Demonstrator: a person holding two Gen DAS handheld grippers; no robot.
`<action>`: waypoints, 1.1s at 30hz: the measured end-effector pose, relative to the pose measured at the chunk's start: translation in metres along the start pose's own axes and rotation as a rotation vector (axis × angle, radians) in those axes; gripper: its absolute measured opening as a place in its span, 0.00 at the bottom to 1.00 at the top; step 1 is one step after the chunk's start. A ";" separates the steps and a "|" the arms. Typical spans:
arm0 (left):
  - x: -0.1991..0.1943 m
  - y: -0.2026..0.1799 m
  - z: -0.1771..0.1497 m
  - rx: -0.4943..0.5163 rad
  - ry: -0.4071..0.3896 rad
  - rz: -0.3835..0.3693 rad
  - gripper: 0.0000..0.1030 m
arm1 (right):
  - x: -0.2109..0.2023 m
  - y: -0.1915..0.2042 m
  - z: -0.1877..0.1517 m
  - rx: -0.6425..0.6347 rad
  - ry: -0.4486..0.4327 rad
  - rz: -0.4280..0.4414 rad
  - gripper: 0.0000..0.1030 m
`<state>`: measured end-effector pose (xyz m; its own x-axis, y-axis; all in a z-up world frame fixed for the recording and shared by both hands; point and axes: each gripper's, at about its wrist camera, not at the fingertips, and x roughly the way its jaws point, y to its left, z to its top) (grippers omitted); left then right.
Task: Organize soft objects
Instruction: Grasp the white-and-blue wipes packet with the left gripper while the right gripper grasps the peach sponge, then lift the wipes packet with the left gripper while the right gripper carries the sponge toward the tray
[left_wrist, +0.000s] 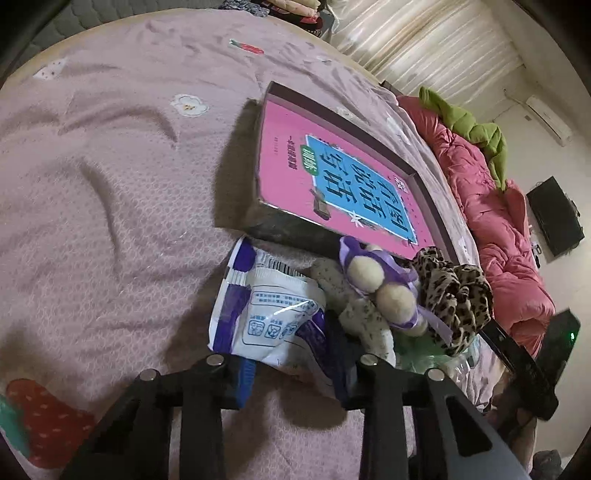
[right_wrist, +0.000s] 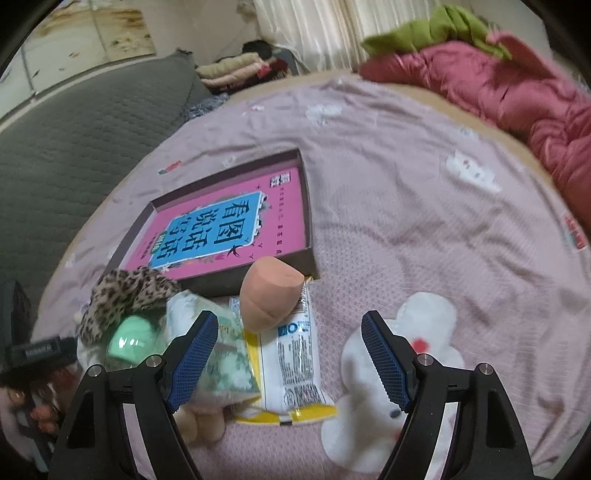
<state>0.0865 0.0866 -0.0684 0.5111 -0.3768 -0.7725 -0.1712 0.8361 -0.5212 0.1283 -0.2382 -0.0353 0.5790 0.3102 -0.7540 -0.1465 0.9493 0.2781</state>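
Both views are dim and soft, with indoor light falling from the right of the box (left_wrist: 332, 173) — its shadow lies dark on the bedspread (left_wrist: 110, 184) to its left. Glare streaks the white packet (left_wrist: 266, 310). The right wrist view is motion-blurred, worst at the red quilt (right_wrist: 517, 92); fisheye bending curves every edge, with black corners.

Lying on the bed: one box (right_wrist: 295, 206), one leopard scrunchie (right_wrist: 125, 299), one makeup sponge (right_wrist: 267, 295), two packets (right_wrist: 295, 347) (left_wrist: 266, 314), one plush toy (left_wrist: 373, 295).
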 end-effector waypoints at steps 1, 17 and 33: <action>0.000 -0.001 0.000 0.002 -0.003 -0.002 0.31 | 0.004 0.001 0.002 -0.003 0.003 0.008 0.79; -0.017 0.002 0.006 -0.016 -0.099 -0.022 0.23 | 0.021 0.012 0.018 -0.019 -0.023 0.054 0.40; -0.066 -0.003 0.004 0.044 -0.216 0.023 0.23 | -0.008 0.038 0.028 -0.134 -0.133 0.073 0.40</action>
<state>0.0571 0.1108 -0.0147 0.6772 -0.2674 -0.6855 -0.1506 0.8616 -0.4848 0.1402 -0.2056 -0.0024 0.6627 0.3778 -0.6466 -0.2923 0.9254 0.2411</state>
